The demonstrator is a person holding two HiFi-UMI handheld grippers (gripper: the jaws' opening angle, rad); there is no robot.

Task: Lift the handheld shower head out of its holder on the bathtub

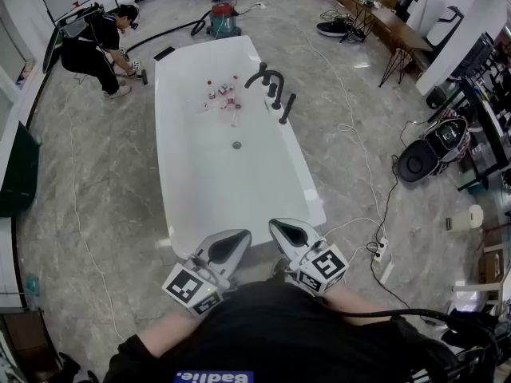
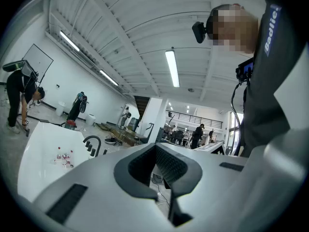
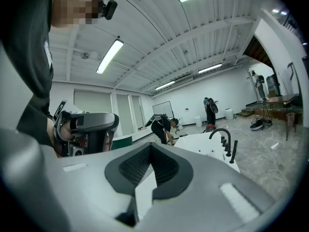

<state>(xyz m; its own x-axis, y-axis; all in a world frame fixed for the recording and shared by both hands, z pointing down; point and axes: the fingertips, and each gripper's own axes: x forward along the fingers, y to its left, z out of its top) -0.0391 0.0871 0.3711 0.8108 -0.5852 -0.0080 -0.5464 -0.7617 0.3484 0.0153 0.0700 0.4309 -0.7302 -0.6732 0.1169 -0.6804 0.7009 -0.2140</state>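
The black handheld shower head [image 1: 287, 108] rests in its holder on the right rim of the white bathtub [image 1: 164, 118], just nearer to me than the curved black faucet [image 1: 265, 76]. It also shows small and far off in the left gripper view [image 2: 105, 152] and the right gripper view [image 3: 233, 149]. My left gripper [image 1: 227, 242] [image 2: 161, 168] and right gripper [image 1: 291, 231] [image 3: 149, 166] hover side by side over the tub's near end, far from the shower head. Both are shut with nothing between the pads.
Several small bottles [image 1: 223, 94] lie in the tub near the drain [image 1: 236, 144]. A person [image 1: 100, 46] crouches on the floor at the far left. A vacuum cleaner [image 1: 224, 18] stands behind the tub. Cables [image 1: 375, 190] and a power strip [image 1: 382, 250] lie to the right.
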